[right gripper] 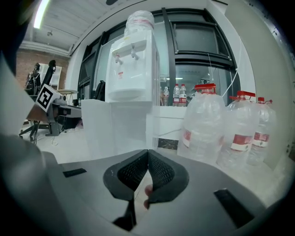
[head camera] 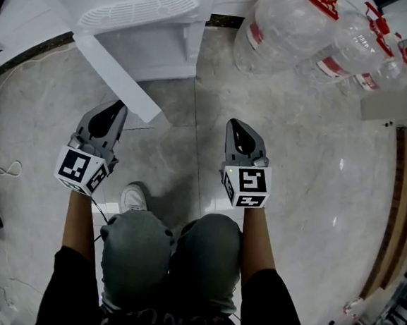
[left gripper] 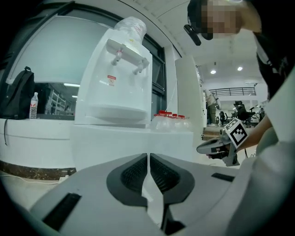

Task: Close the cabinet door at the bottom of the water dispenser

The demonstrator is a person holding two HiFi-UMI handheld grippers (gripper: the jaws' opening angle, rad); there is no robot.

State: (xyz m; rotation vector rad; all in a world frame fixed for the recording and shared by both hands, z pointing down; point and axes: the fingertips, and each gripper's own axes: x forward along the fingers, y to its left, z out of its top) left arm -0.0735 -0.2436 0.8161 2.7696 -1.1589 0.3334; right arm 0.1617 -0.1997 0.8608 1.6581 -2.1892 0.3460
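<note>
The white water dispenser (head camera: pixel 142 18) stands at the top of the head view. Its bottom cabinet door (head camera: pixel 118 80) hangs open, swung out over the floor towards me. My left gripper (head camera: pixel 116 109) is shut and empty, its tips close under the door's free end. In the left gripper view the door (left gripper: pixel 133 143) is a white panel just past the shut jaws (left gripper: pixel 148 156), with the dispenser (left gripper: pixel 115 78) above it. My right gripper (head camera: pixel 236 126) is also shut and empty, right of the door and apart from it. The right gripper view shows the dispenser (right gripper: pixel 131 69) and door (right gripper: pixel 99 129) ahead.
Several large water jugs (head camera: pixel 307 33) with red caps lie on the floor right of the dispenser. A thin cable (head camera: pixel 4 169) runs across the floor at left. My shoe (head camera: pixel 134 198) rests below the door. A wooden strip (head camera: pixel 397 210) borders the floor at right.
</note>
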